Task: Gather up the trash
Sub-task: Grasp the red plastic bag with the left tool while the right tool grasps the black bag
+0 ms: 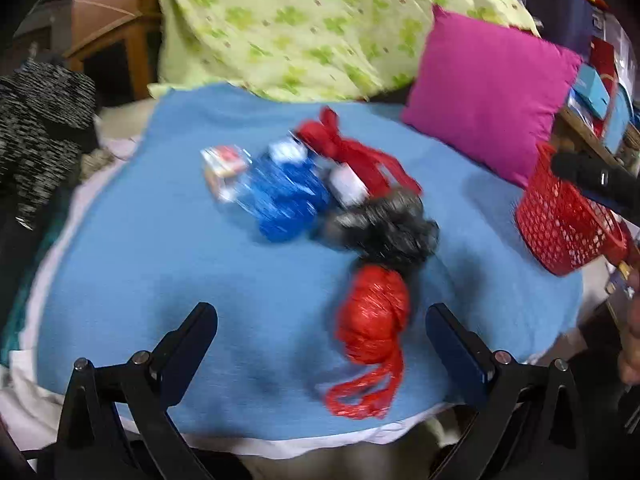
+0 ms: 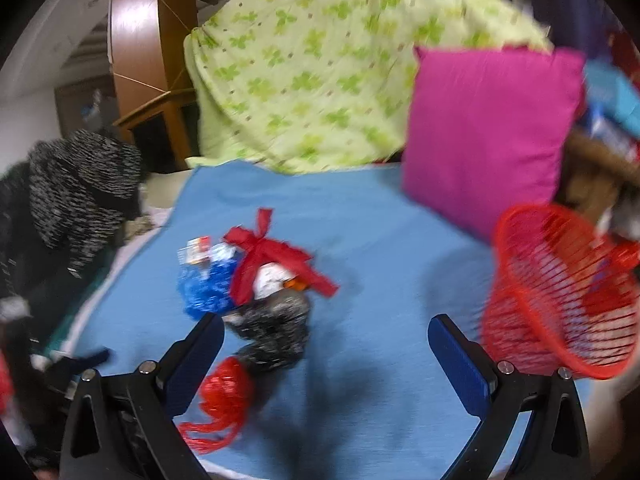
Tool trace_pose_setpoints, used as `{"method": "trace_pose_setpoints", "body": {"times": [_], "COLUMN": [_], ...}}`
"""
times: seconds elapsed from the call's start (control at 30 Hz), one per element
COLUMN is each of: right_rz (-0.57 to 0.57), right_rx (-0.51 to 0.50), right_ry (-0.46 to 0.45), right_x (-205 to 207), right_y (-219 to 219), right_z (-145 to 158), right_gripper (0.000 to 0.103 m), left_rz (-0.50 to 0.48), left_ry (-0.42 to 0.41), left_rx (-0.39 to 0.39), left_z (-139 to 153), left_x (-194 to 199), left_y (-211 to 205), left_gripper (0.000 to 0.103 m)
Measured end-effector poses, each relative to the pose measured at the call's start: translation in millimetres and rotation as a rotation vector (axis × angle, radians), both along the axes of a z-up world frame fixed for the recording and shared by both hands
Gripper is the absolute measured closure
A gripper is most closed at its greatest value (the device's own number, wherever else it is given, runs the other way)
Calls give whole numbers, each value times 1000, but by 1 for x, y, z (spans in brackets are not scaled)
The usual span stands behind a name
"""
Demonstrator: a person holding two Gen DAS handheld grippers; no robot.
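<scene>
A heap of trash lies on the blue blanket (image 1: pixel 160 280): a crumpled red plastic bag (image 1: pixel 372 316) nearest me, a black bag (image 1: pixel 384 224) behind it, a blue bag (image 1: pixel 284 200), a red knotted bag (image 1: pixel 352 152), a white piece (image 1: pixel 348 184) and a small carton (image 1: pixel 224 168). My left gripper (image 1: pixel 320 312) is open, hovering just short of the near red bag, which sits toward its right finger. My right gripper (image 2: pixel 326 328) is open too, with the black bag (image 2: pixel 276 332) and red bag (image 2: pixel 226 392) by its left finger. A red mesh basket (image 2: pixel 560 292) tilts at the right.
A magenta cushion (image 1: pixel 488 92) and a green-patterned quilt (image 1: pixel 300 28) stand behind the heap. A black-and-white knitted garment (image 1: pixel 40 136) lies at the left. Cluttered shelves (image 1: pixel 592 96) are at the far right. A hand (image 1: pixel 632 344) shows at the right edge.
</scene>
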State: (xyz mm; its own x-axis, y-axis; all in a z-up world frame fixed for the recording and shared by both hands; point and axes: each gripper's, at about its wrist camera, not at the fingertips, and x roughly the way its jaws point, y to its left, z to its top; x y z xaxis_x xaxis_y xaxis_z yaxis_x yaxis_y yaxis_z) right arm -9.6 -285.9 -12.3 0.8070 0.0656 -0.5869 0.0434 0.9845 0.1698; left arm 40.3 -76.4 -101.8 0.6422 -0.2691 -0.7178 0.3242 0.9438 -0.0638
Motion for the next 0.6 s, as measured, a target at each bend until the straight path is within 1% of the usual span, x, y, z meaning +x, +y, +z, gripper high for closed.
{"method": "trace_pose_setpoints", "body": {"times": [0.07,0.17,0.27,0.33,0.37,0.4,0.43,0.47,0.53,0.6], "right_rz": [37,100,134,136,136,135,129,121,97,76], "right_rx": [77,193,310,384,422,463,484,499,522,554], "right_ry": [30,90,182,229,252,284,306,327,355,365], "right_x": [14,41,71,89,97,106,112,118,127,135], "right_y": [-8,-14,-15,-14,-14,-13,-12,-12,-10,-8], "right_z": [-9,-25,-46,-60,-67,-76,-82,-88,-96,-101], "right_gripper": [0,0,1,8,17,25,27,27,27,27], "left_rz": [-33,-50,-61,-74,-79,-83,-95,-102,-109,-119], "left_ry": [25,38,72,88,98,111,128,138,158,167], "left_rx": [-23,-16,-46,-72,-73,-75,-89,-98,-115,-135], "left_z": [-13,-29,-42,-49,-52,-53,-57,-59,-63,-64], "left_x": [6,14,22,26,28,28,29,30,30,29], "left_y": [-9,-18,-20,-21,-22,-22,-22,-22,-21,-19], "left_gripper": [0,0,3,12,15,23,30,33,43,49]}}
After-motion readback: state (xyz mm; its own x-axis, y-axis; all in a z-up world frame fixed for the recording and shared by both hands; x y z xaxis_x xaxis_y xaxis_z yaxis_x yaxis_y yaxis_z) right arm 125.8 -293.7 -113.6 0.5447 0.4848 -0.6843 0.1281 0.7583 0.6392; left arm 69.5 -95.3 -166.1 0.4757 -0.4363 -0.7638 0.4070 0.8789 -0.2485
